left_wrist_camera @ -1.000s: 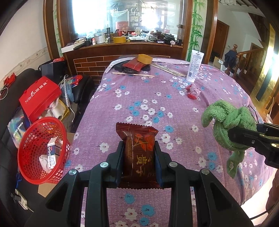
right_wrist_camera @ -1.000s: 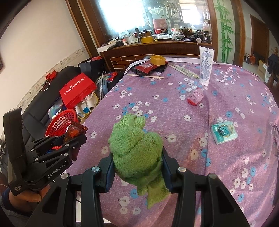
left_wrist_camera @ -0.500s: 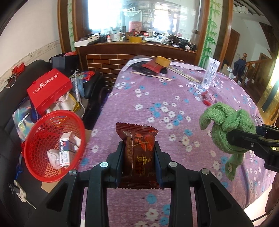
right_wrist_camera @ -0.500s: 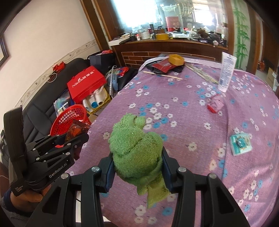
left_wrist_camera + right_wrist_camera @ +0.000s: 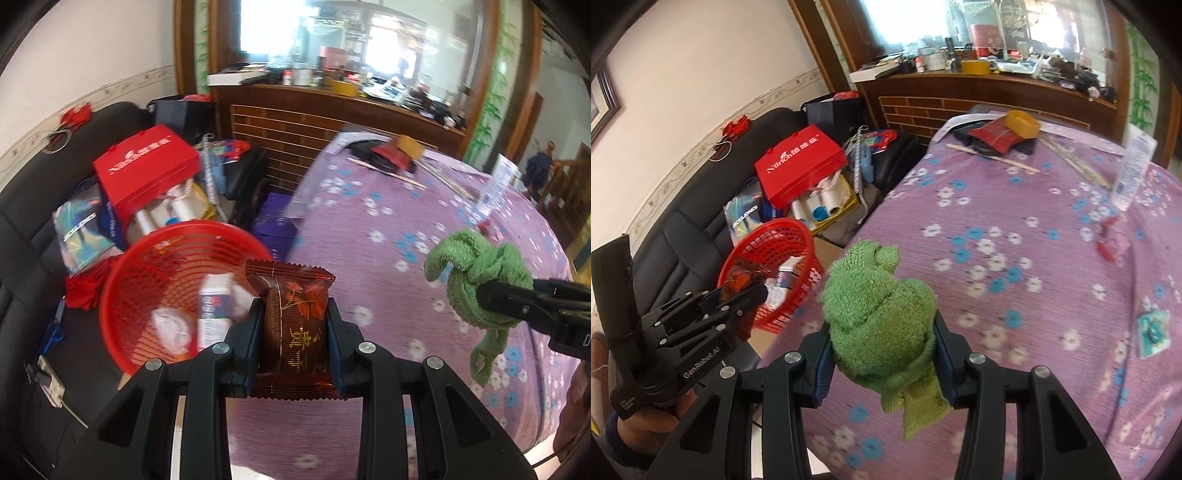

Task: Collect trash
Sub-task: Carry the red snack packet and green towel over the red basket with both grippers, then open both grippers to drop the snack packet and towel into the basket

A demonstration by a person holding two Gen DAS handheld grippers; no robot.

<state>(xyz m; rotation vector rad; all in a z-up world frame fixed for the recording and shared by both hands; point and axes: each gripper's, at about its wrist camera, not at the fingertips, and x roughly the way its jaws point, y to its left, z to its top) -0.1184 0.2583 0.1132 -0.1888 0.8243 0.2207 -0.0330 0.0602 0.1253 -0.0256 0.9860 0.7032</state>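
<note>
Both grippers loaded; snack packet at the basket's near rim.

Left gripper (image 5: 294, 341) is clamped on one brown snack packet (image 5: 292, 325), held upright beside the table's left edge, overlapping the right rim of one red basket (image 5: 122, 295). Basket holds one white box (image 5: 213, 314) and one crumpled white wad (image 5: 170, 326). Right gripper (image 5: 882, 354) is clamped on one green cloth (image 5: 877, 317) above the purple floral tablecloth (image 5: 1034, 258). On the cloth, far right: one white tube (image 5: 1132, 166), one pink wrapper (image 5: 1112, 242), one teal packet (image 5: 1153, 332).

"GenRobot.AI" on the left gripper (image 5: 738, 295); "Nirich" on the red gift bag (image 5: 799, 164).
</note>
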